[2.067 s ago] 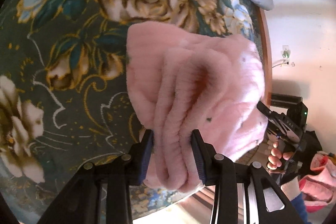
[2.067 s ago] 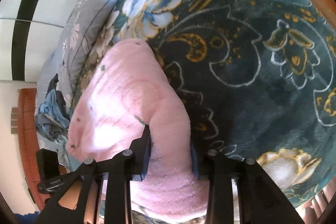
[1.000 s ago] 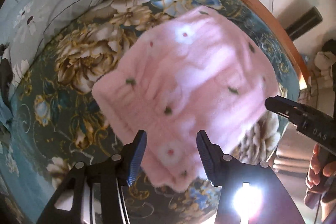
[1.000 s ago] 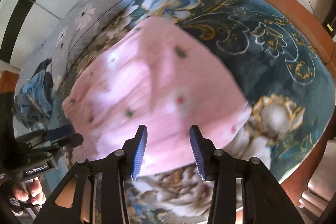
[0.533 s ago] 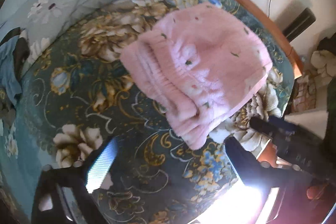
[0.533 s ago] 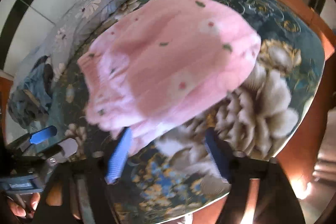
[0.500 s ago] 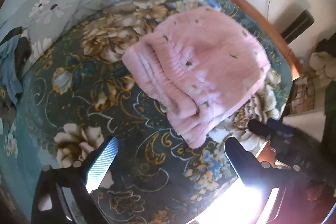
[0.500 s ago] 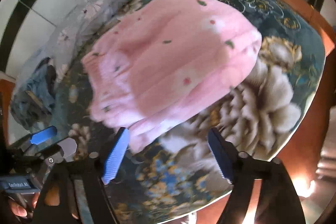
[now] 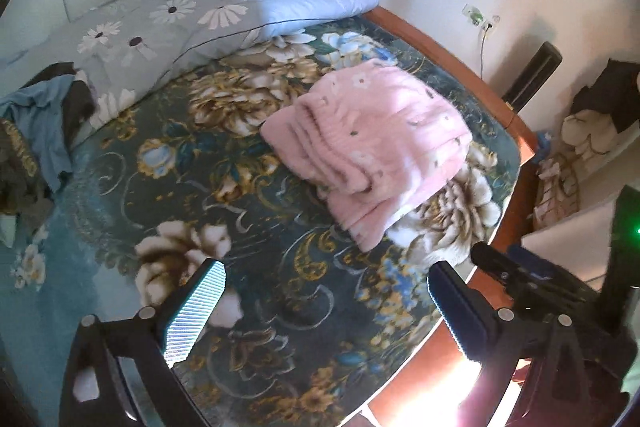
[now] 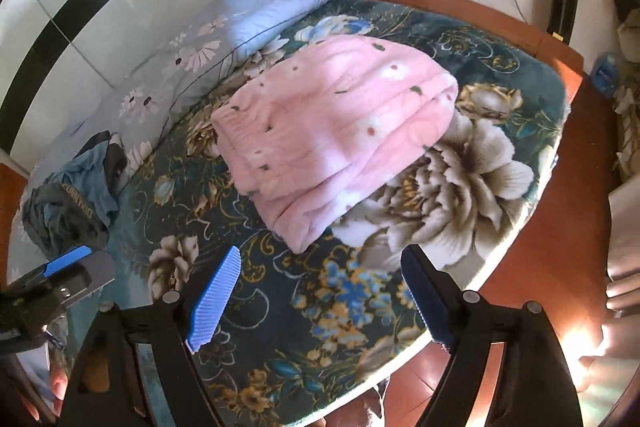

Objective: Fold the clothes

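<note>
A fuzzy pink fleece garment (image 9: 372, 143) is seen folded into a thick, soft stack on the plush floral blanket (image 9: 168, 195), near the bed's corner. The left gripper (image 9: 324, 311) and right gripper (image 10: 320, 295) have just been opening; ribbed blue pads are spread wide, nothing between them.

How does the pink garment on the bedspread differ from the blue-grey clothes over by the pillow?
The pink garment is folded into a flat, layered stack; the blue-grey clothes lie in a crumpled heap. The pink garment is fleecy with small flower dots; the blue-grey clothes look thin and plain, with some lettering. The pink garment sits near the bed's foot corner; the blue-grey clothes lie against the pillow. Both rest on the bed, with no gripper touching them.
</note>
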The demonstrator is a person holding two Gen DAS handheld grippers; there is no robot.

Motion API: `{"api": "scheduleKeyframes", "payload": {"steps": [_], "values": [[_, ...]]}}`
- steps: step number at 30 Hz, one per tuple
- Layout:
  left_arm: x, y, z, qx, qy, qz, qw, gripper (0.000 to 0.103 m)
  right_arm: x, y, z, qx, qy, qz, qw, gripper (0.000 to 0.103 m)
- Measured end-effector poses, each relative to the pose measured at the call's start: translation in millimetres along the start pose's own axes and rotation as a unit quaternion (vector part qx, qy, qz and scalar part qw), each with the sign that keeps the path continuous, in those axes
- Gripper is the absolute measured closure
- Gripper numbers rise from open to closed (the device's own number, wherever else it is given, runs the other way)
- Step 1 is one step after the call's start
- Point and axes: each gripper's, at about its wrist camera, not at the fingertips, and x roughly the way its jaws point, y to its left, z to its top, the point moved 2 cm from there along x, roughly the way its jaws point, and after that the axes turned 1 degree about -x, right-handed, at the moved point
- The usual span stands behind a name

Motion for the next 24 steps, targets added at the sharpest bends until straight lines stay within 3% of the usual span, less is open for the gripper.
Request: {"api": "scheduleKeyframes", "payload": {"steps": [4,6,17,20,24], "values": [[-7.5,6.4,-12.0,-0.007,0.007,0.012,0.9999,0.000,-14.1,7.7,-11.4,-0.005,-0.008,-0.010,1.000,0.019],[-14.4,9.5,-15.9,-0.009,0.003,0.013,0.9999,0.000,-23.4,11.4,-14.9,-0.006,-0.016,-0.014,1.000,0.000],[-72.8,16.0,-11.0,-0.013,-0.061,-0.013,0.9980,0.000,-64.3,34.3,-18.2,-0.038,-0.039,-0.022,0.998,0.000],[-83.4,15.9,-9.9,-0.010,-0.063,-0.020,0.9978,0.000,-73.1,43.1,-20.5,-0.052,-0.041,-0.021,0.998,0.000],[-87.8,12.2,-12.3,0.006,-0.067,0.010,0.9977,0.000,-76.8,51.0,-22.6,-0.060,-0.041,-0.020,0.997,0.000]]}}
